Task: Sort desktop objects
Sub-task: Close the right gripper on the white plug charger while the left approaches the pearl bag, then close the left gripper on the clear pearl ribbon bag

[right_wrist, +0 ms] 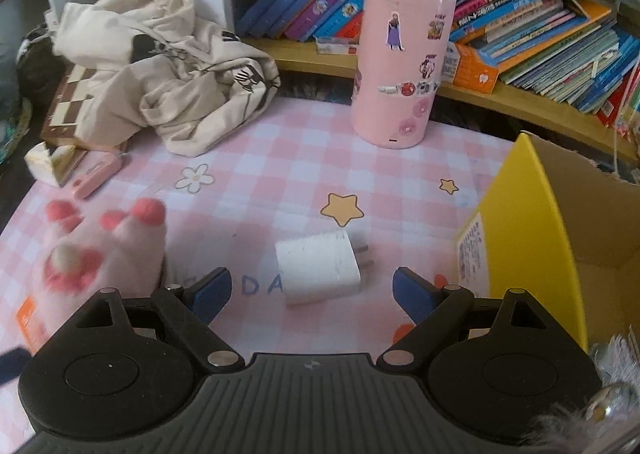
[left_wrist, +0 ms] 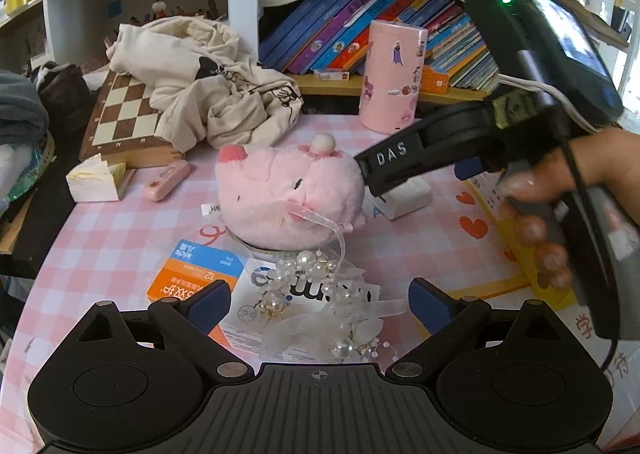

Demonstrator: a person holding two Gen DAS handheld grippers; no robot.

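Your right gripper hangs with jaws wide and empty, the white charger lying on the checked cloth between and just ahead of its blue pads. Your left gripper is also spread, holding nothing, above the pearl ornament. Closing askew could skid the smooth charger toward the pink plush, just beside your left pad.

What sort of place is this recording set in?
Most likely a child's desk at home: a pink checked desk mat with stars, a shelf of children's books behind it, and a pink plush toy and a sticker-covered pink canister on the mat.
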